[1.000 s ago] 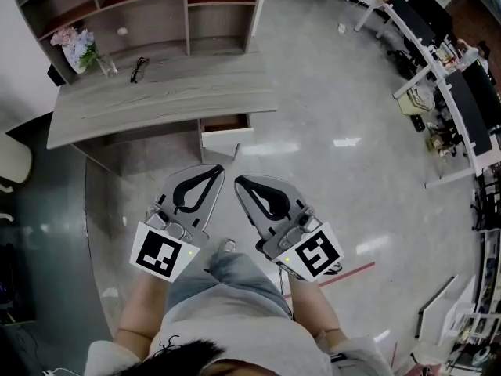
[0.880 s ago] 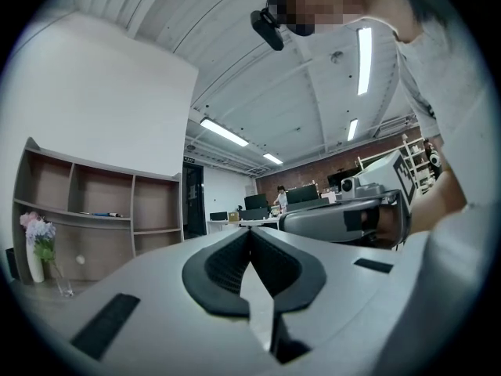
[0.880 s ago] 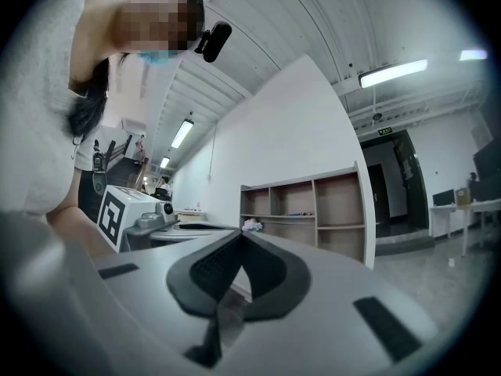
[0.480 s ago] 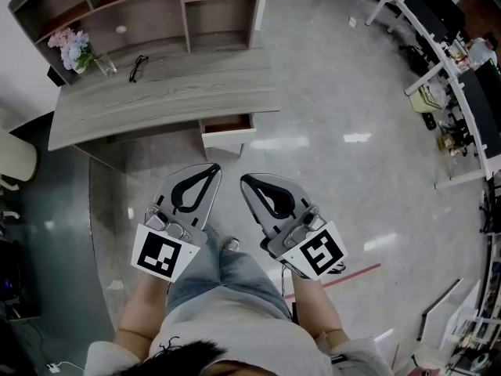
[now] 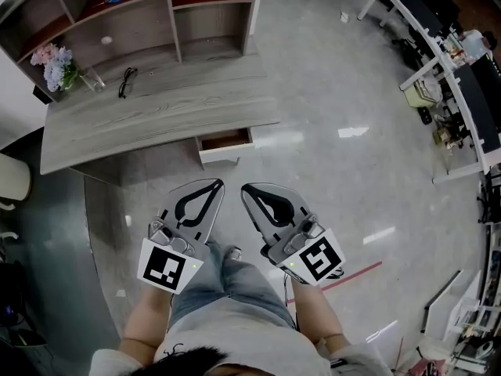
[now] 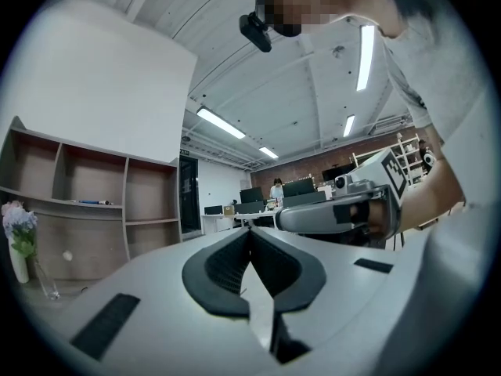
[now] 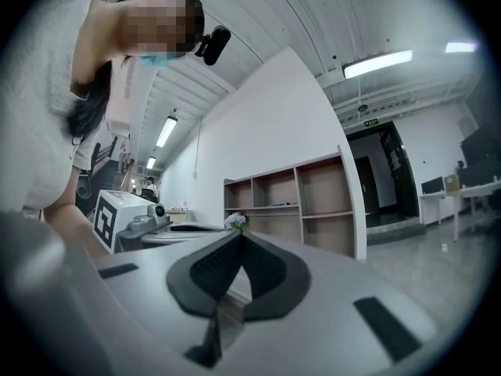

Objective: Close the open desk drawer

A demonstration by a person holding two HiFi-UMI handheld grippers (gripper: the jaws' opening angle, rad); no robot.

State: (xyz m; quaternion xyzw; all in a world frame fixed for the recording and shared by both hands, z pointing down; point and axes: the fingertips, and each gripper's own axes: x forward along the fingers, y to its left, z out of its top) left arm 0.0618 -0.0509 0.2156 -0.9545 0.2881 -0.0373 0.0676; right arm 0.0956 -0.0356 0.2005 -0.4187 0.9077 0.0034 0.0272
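Note:
The grey wooden desk (image 5: 156,116) stands ahead of me on the floor. Its small drawer (image 5: 225,146) is pulled open under the right end, white front facing me and brown inside showing. My left gripper (image 5: 218,183) and right gripper (image 5: 245,188) hang side by side below the drawer, well short of it, above my knees. Both are shut with nothing between the jaws. The left gripper view shows the shut left gripper (image 6: 250,229) aimed at the room. The right gripper view shows the shut right gripper (image 7: 239,235) with the shelf unit (image 7: 313,202) beyond.
An open shelf unit (image 5: 141,14) stands behind the desk. Flowers (image 5: 53,65) and glasses (image 5: 125,82) lie on the desktop. White office desks (image 5: 454,77) with monitors line the right side. A red tape line (image 5: 352,272) crosses the glossy floor.
Both grippers stay shut and side by side. The head view has shifted a little, so the desk and drawer sit slightly lower and further left in the frame.

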